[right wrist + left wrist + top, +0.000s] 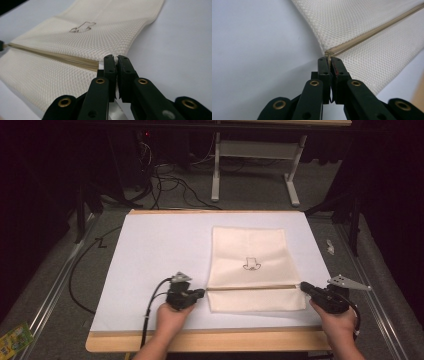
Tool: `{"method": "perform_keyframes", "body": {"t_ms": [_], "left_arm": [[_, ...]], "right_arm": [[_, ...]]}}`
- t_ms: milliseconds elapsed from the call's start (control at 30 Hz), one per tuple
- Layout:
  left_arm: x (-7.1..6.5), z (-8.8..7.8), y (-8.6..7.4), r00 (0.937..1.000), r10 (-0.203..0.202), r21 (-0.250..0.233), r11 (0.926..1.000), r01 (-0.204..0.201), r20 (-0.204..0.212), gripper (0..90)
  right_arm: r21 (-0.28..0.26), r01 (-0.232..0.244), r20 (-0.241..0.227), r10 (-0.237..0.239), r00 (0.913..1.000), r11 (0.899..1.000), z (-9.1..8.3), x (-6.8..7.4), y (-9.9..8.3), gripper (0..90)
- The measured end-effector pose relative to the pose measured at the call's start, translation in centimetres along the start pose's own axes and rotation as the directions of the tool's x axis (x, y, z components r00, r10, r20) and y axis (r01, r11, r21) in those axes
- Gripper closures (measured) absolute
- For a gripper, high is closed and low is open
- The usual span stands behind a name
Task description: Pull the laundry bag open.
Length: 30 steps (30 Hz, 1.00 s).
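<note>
Soft, light mesh pouch (248, 265) near the table's (150, 250) front edge – both grippers (199, 293) (304, 287) clamp jaws on the zipper's (250, 287) 2 ends – best holds

The right gripper (116, 58) is pinching the near edge of a cream mesh bag (82, 42), its two black jaws pressing together on the fabric at about six o'clock. A tan zipper (55, 57) is running from the jaws out toward nine o'clock. A small dark drawing (82, 27) is sitting around eleven o'clock. The bag is lying on a white table surface (180, 42).
</note>
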<state>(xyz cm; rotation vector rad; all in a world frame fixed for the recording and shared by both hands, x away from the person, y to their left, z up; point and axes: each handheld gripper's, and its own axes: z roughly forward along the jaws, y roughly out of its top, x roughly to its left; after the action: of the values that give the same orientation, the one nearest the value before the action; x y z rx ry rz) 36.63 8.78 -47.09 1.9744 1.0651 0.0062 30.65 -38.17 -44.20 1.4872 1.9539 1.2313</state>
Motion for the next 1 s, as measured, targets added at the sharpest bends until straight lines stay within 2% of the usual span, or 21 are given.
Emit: {"method": "perform_keyframes", "body": {"t_ms": [33,67,100,133,200,267,300,333,367,433,467,533,633,667,700,733,767,800,900,1000], "left_arm": [[-0.3,-0.4,-0.4,0.9984,0.041,0.007,0.9991,-0.041,-0.038,87.6],[-0.6,-0.6,-0.7,0.9951,0.075,0.011,0.9972,-0.074,-0.064,87.6],[-0.7,-0.7,-1.0,0.9951,0.086,0.013,0.9962,-0.086,-0.049,87.5],[-0.7,-0.8,-1.1,0.9952,0.089,0.004,0.9961,-0.089,-0.041,87.2],[-0.3,-1.3,-0.9,0.9931,0.106,-0.024,0.9939,-0.108,-0.05,86.6],[0.2,-1.8,-0.6,0.9926,0.107,-0.065,0.9917,-0.111,-0.057,83.5],[0.5,-2.0,-0.6,0.9939,0.097,-0.087,0.991,-0.101,-0.053,76.4],[0.5,-2.0,-0.6,0.9939,0.097,-0.087,0.991,-0.101,-0.053,68.1],[0.8,-2.3,-0.6,0.993,0.1,-0.107,0.9886,-0.106,-0.063,59.9],[1.2,-3.1,-0.5,0.9758,0.151,-0.131,0.9763,-0.172,-0.158,50.8],[1.4,-3.4,-0.5,0.9625,0.174,-0.134,0.9696,-0.204,-0.208,46.1],[1.8,-3.9,-0.5,0.9309,0.21,-0.13,0.9573,-0.258,-0.299,37.5],[2.5,-4.8,-0.5,0.8918,0.228,-0.118,0.9485,-0.294,-0.391,25.6],[2.5,-4.8,-0.5,0.8918,0.228,-0.118,0.9485,-0.294,-0.391,23.2],[3.1,-5.6,-0.5,0.8763,0.211,-0.139,0.9448,-0.297,-0.433,19.6],[3.4,-5.9,-0.6,0.8818,0.184,-0.16,0.9476,-0.277,-0.434,17.9],[3.7,-6.1,-0.6,0.8918,0.152,-0.181,0.9517,-0.248,-0.426,16.2],[3.9,-6.2,-0.5,0.8977,0.132,-0.189,0.9549,-0.229,-0.42,15.3],[3.9,-6.3,-0.5,0.9011,0.128,-0.2,0.953,-0.227,-0.414,14.8],[3.9,-6.3,-0.4,0.9036,0.137,-0.189,0.9549,-0.229,-0.406,14.7]], "right_arm": [[0.019,-0.004,-0.027,0.004,0.9996,1.0,0.3,0.2,-0.2,87.3],[0.048,0.047,-0.014,-0.047,0.9988,0.998,0.8,1.0,-0.4,87.0],[0.067,0.096,-0.003,-0.096,0.9953,0.993,1.2,1.9,-0.4,86.6],[0.063,0.118,0.004,-0.118,0.993,0.991,1.4,2.3,-0.3,86.2],[0.048,0.111,0.006,-0.112,0.9937,0.993,1.3,2.5,0.0,85.6],[0.051,0.131,0.006,-0.131,0.9913,0.99,1.4,2.5,0.0,82.8],[0.052,0.133,0.01,-0.133,0.991,0.99,1.4,2.5,-0.2,79.1],[0.052,0.133,0.01,-0.133,0.991,0.99,1.4,2.5,-0.2,79.1],[0.032,0.128,-0.002,-0.128,0.9918,0.991,1.4,2.4,-0.4,66.1],[0.006,0.134,0.006,-0.134,0.991,0.991,1.2,2.2,-0.4,55.9],[-0.011,0.136,0.019,-0.136,0.9905,0.991,1.0,2.0,-0.4,50.7],[-0.035,0.134,0.047,-0.132,0.9901,0.99,0.8,1.6,-0.3,37.4],[-0.056,0.13,0.109,-0.123,0.9864,0.99,0.1,0.6,-0.3,24.1],[-0.056,0.13,0.109,-0.123,0.9864,0.99,0.1,0.6,-0.3,24.1],[-0.088,0.112,0.147,-0.098,0.9843,0.99,-0.7,-0.4,-0.3,19.5],[-0.093,0.101,0.156,-0.086,0.984,0.99,-0.9,-0.7,-0.3,18.8],[-0.101,0.09,0.16,-0.073,0.9844,0.991,-1.1,-1.1,-0.3,18.0],[-0.104,0.081,0.166,-0.063,0.9842,0.991,-1.3,-1.3,-0.3,17.6],[-0.097,0.075,0.17,-0.057,0.9838,0.993,-1.2,-1.6,-0.3,17.6],[-0.088,0.09,0.171,-0.074,0.9825,0.992,-0.9,-1.1,-0.3,17.6]]}}
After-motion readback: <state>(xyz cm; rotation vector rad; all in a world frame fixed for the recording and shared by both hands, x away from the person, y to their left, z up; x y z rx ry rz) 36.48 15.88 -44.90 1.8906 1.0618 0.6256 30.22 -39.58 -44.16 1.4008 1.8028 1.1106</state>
